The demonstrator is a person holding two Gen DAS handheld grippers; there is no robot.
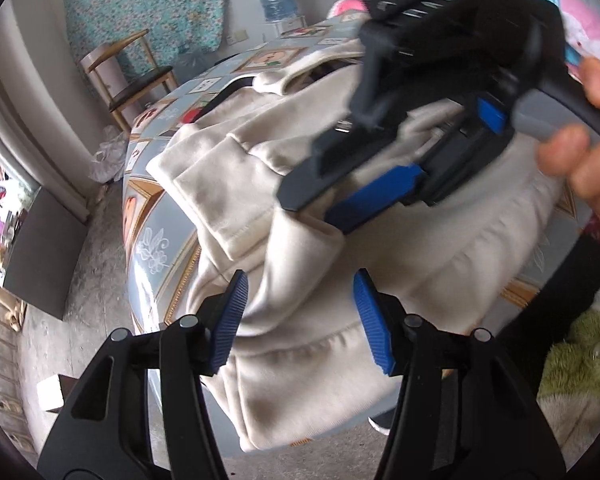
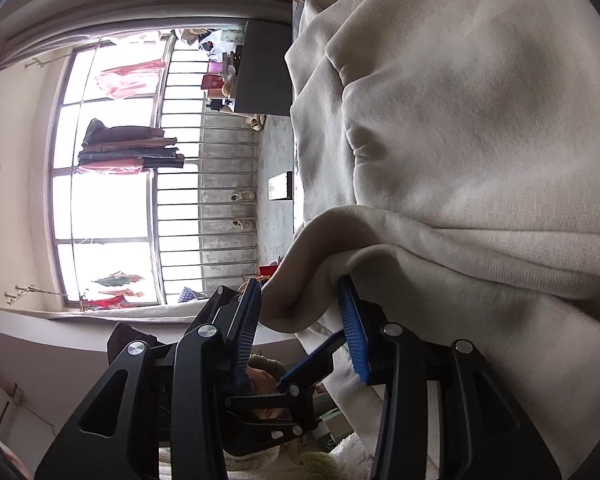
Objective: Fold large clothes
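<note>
A cream garment (image 1: 300, 208) lies bunched on a patterned table (image 1: 152, 240), one folded sleeve at about 10 o'clock of the heap and its hem hanging over the near edge. The left tongs (image 1: 298, 316) hover at 6 o'clock, jaws spread wide over the hem — gripping nothing. The right tongs (image 1: 336, 196), held by a hand (image 1: 580, 152) at 3 o'clock, reach in from 2 o'clock. In the right wrist view these tongs (image 2: 304, 328) stand part open with a fold of cloth (image 2: 440, 140) bulging between the pads — whether they pinch it I cannot tell. A chair (image 1: 128, 76) stands at 10 o'clock.
</note>
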